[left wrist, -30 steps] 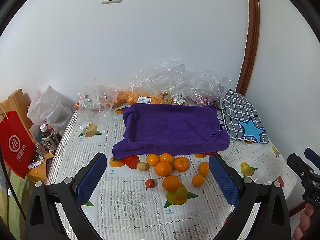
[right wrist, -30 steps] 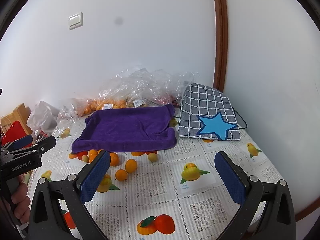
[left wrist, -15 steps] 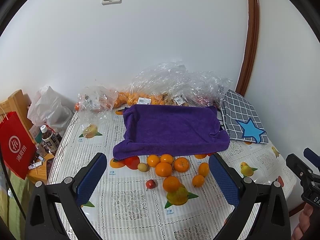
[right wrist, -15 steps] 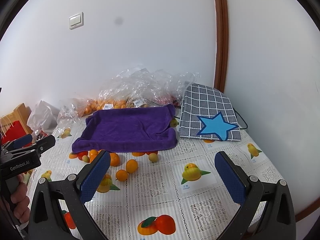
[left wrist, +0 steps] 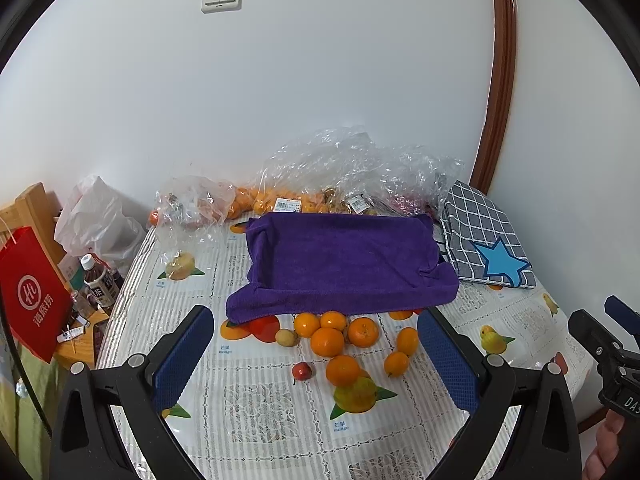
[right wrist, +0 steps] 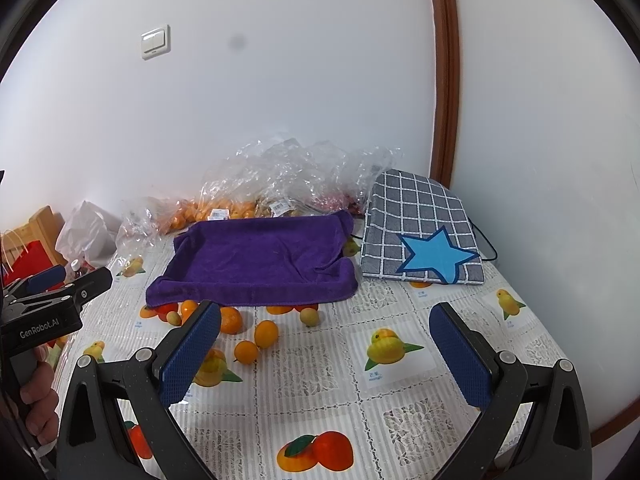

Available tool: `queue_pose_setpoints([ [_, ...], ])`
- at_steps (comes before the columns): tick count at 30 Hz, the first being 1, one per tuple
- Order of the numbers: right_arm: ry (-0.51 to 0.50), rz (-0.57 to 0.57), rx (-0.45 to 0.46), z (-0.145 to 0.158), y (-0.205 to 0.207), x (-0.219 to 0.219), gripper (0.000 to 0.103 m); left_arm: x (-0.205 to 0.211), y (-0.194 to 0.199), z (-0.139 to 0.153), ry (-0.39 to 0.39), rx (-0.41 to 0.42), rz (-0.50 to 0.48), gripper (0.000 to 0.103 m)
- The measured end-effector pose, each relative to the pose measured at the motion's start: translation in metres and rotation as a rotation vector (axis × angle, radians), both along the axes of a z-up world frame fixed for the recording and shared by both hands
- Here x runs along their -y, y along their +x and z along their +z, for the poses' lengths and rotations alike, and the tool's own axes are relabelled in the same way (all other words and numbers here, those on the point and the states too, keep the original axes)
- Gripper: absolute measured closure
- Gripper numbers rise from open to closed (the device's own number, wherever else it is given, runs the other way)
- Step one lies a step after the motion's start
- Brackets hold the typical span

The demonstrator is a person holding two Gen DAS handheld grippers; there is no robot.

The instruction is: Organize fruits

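1. My left hand-held gripper [left wrist: 316, 354] hangs above the near part of the table [left wrist: 260, 408], its blue pads spread wide with nothing between them.
2. My right hand-held gripper [right wrist: 326, 354] is likewise spread wide and holds nothing; it sits over the printed tablecloth, right of the fruit.
3. The loose oranges [left wrist: 327, 341] lie in a cluster on the table just in front of the purple towel [left wrist: 340, 264]; some touch each other, and two smaller ones [left wrist: 407, 341] sit a little to the right.
4. A small red fruit [left wrist: 301, 371] lies apart, nearer to me than the cluster. A pale yellowish fruit [left wrist: 287, 337] rests at the left of the cluster.
5. In the right wrist view another pale fruit [right wrist: 309, 316] sits at the towel's front edge.
6. The towel has raised edges, like a tray under cloth; I see no fruit on it.
7. Clear plastic bags [left wrist: 352, 176] with more oranges stand behind the towel against the wall.
8. A grey checked cushion with a blue star [right wrist: 424, 236] lies right of the towel.
9. A hand [right wrist: 38, 392] grips the left handle at that view's edge.
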State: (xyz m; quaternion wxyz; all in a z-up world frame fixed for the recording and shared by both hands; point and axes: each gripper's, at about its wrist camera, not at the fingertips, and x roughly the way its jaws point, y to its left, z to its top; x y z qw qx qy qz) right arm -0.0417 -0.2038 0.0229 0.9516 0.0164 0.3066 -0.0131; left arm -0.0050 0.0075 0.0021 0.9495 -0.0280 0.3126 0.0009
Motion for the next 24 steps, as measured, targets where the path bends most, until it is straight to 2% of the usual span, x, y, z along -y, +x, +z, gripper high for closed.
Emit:
queue_pose_setpoints([
  [8, 0.013, 0.022, -0.003, -0.007, 0.004, -0.003, 0.0, -0.005, 0.009, -0.008, 0.009, -0.015, 0.02, 0.0],
  [14, -0.001, 0.014, -0.014, -0.026, 0.015, -0.003, 0.0, -0.02, 0.02, -0.03, -0.005, -0.045, 0.033, 0.0],
  [19, 0.03, 0.038, -0.069, -0.057, 0.035, -0.004, 0.003, -0.036, 0.032, -0.057, -0.017, -0.092, 0.027, 0.001],
  [22, 0.052, 0.06, -0.13, -0.082, 0.051, -0.007, 0.007, -0.046, 0.041, -0.076, -0.013, -0.137, 0.047, 0.002],
  [24, 0.062, 0.084, -0.166, -0.099, 0.06, -0.012, 0.015, -0.053, 0.046, -0.089, -0.018, -0.159, 0.054, 0.003],
])
